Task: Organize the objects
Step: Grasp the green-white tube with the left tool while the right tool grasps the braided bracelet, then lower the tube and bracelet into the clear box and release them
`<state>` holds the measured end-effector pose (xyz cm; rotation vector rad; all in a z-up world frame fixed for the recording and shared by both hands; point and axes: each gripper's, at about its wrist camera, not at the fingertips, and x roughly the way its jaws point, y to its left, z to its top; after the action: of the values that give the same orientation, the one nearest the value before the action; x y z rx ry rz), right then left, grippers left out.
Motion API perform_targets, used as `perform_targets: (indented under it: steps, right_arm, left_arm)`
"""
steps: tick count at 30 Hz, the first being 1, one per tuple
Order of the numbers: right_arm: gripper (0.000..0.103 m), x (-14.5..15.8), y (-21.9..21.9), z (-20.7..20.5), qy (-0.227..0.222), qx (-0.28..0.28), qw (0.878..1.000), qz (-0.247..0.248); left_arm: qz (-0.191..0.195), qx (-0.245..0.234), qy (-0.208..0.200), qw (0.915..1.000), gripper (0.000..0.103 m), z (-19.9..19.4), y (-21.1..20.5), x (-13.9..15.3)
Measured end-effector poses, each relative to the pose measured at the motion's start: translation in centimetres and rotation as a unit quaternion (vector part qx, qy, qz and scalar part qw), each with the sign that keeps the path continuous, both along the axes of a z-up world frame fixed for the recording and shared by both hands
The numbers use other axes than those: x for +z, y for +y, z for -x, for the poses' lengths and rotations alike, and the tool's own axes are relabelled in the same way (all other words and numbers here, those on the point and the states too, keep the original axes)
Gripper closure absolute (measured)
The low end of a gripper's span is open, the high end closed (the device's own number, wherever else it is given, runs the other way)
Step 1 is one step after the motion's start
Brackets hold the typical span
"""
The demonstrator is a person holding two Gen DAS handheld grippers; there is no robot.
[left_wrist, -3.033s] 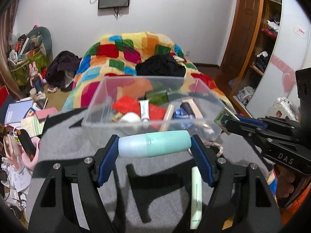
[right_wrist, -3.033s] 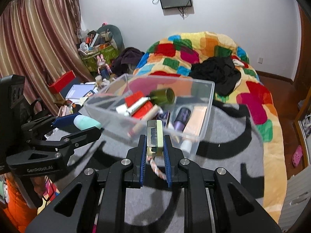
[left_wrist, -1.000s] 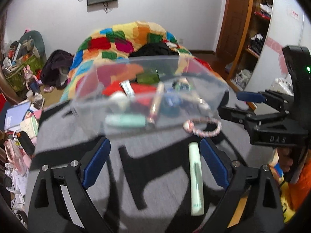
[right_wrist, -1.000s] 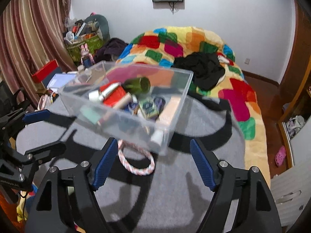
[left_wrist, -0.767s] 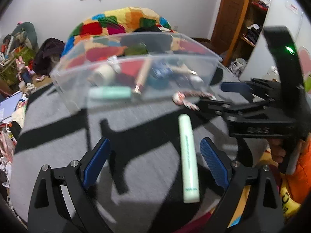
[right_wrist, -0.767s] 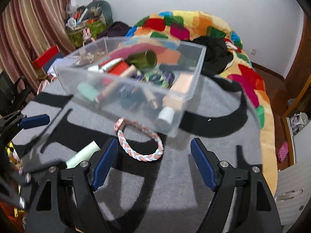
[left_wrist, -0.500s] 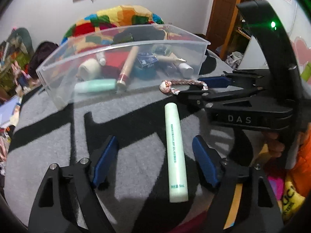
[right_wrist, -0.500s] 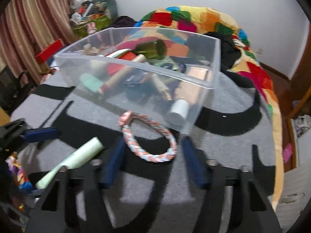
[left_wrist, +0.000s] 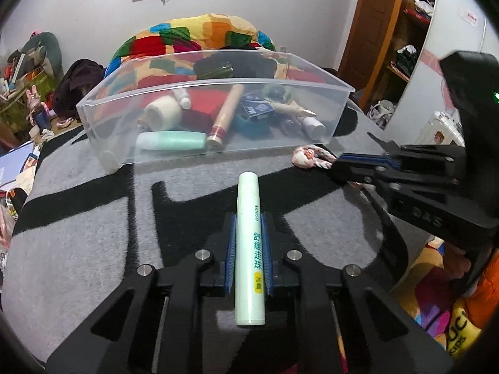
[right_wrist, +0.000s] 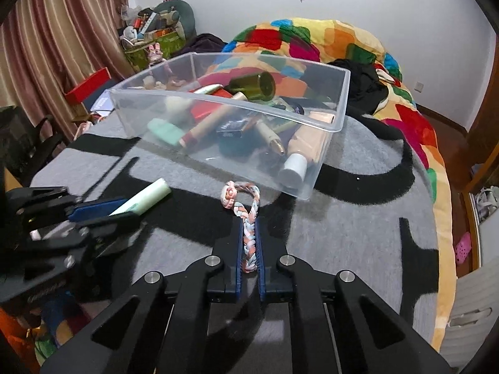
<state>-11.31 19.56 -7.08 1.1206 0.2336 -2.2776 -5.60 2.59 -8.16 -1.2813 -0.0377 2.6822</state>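
My left gripper [left_wrist: 248, 221] is shut on a pale green tube [left_wrist: 249, 233] that lies lengthwise between the jaws on the grey and black blanket. The tube also shows in the right wrist view [right_wrist: 143, 201]. My right gripper [right_wrist: 249, 227] is shut on a pink, white and blue braided bracelet [right_wrist: 248, 218], squeezed flat between the jaws; its knotted end [left_wrist: 308, 159] shows in the left wrist view. A clear plastic bin [left_wrist: 109, 99] [right_wrist: 340, 106] with several cosmetics stands just beyond both grippers.
The grey and black blanket [right_wrist: 358, 233] covers the work surface. A colourful quilt [right_wrist: 327, 40] with dark clothes lies behind the bin. Clutter and a red box [right_wrist: 87, 87] stand at the left by the curtain. A wardrobe and shelves [left_wrist: 411, 31] are at the right.
Three seconds ago both grippers held items that now lie in the bin. Both then opened, came down toward the blanket, and have closed: left on the green tube, right on the bracelet.
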Motion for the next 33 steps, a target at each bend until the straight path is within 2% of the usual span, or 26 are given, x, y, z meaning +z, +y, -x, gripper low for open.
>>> perform_targets:
  steps: [11,16,22,33]
  right_arm:
    - [0.097,3.4,0.2,-1.5,0.031,0.007,0.999,0.039]
    - [0.097,4.4,0.0,-1.8,0.049,0.009,0.998,0.037]
    - [0.097,5.4,0.3,-1.6,0.059,0.003,0.997,0.048]
    - [0.097,9.2,-0.4,-0.1,0.096,-0.011,0.992,0.082]
  left_arm:
    - [-0.002,0.009,0.037,0.9993,0.088,-0.5,-0.6,2.6]
    - [-0.008,0.021,0.058,0.9980,0.088,-0.4,-1.5,4.1]
    - [-0.014,0.031,0.083,0.9960,0.088,-0.1,-2.3,5.9]
    - [-0.019,0.047,0.104,0.9933,0.088,2.0,-3.4,7.8]
